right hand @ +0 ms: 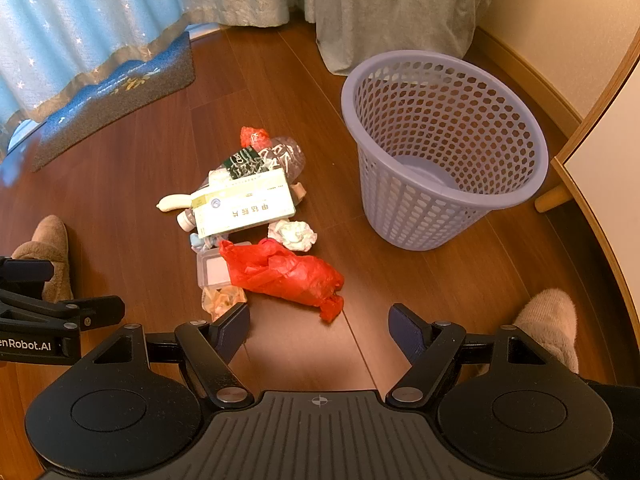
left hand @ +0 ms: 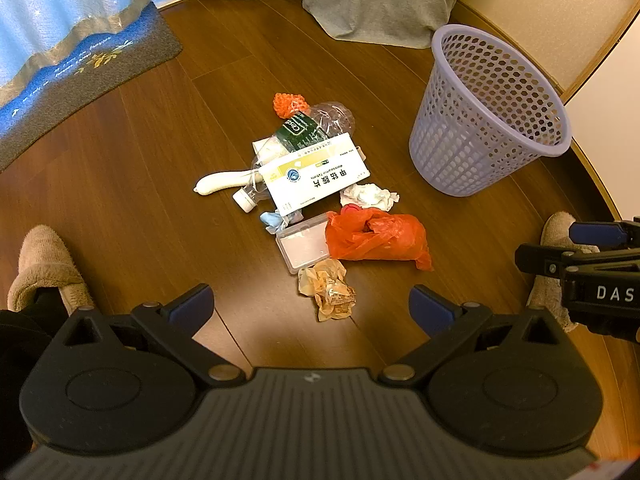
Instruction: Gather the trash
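Note:
A heap of trash lies on the wooden floor: a crushed clear bottle (left hand: 320,128), a white medicine box (left hand: 316,178), a red plastic bag (left hand: 378,236) (right hand: 284,272), a crumpled white tissue (left hand: 370,196) (right hand: 294,234), a clear plastic case (left hand: 304,246) and a brown crumpled wrapper (left hand: 330,290). A lilac mesh basket (left hand: 490,116) (right hand: 444,148) stands to the right, with nothing showing inside. My left gripper (left hand: 312,306) hovers open above the floor just short of the wrapper. My right gripper (right hand: 320,328) is open near the red bag's end. Neither holds anything.
A person's two slippered feet (left hand: 48,268) (right hand: 548,324) stand on either side of the heap. A grey and blue doormat (left hand: 80,80) lies at the far left under curtains (left hand: 60,8). A wooden furniture leg (right hand: 556,196) is at the right.

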Available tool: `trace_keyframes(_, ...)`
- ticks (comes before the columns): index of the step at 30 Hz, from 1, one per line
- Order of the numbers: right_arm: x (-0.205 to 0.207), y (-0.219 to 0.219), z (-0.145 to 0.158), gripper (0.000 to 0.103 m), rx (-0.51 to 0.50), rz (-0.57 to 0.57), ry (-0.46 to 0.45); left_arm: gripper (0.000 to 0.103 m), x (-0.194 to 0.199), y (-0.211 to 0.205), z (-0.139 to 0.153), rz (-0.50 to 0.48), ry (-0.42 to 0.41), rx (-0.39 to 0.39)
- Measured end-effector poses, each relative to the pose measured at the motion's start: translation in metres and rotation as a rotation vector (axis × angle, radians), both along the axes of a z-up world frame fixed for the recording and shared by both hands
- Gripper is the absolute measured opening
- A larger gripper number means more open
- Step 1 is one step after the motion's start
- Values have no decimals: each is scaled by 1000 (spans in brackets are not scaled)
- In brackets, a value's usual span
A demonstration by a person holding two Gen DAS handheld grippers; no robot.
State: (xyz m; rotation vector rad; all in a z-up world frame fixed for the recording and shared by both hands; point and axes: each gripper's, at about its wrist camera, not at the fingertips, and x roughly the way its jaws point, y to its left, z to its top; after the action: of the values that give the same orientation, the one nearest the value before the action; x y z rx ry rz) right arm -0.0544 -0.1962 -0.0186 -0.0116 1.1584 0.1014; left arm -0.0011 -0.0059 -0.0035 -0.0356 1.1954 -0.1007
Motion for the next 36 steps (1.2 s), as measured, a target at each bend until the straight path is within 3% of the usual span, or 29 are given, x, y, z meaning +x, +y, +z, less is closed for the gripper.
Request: trace_keyframes(36,-3,-10,13,74,26,51,-75,102,-1,3,6,-26,-1,-5)
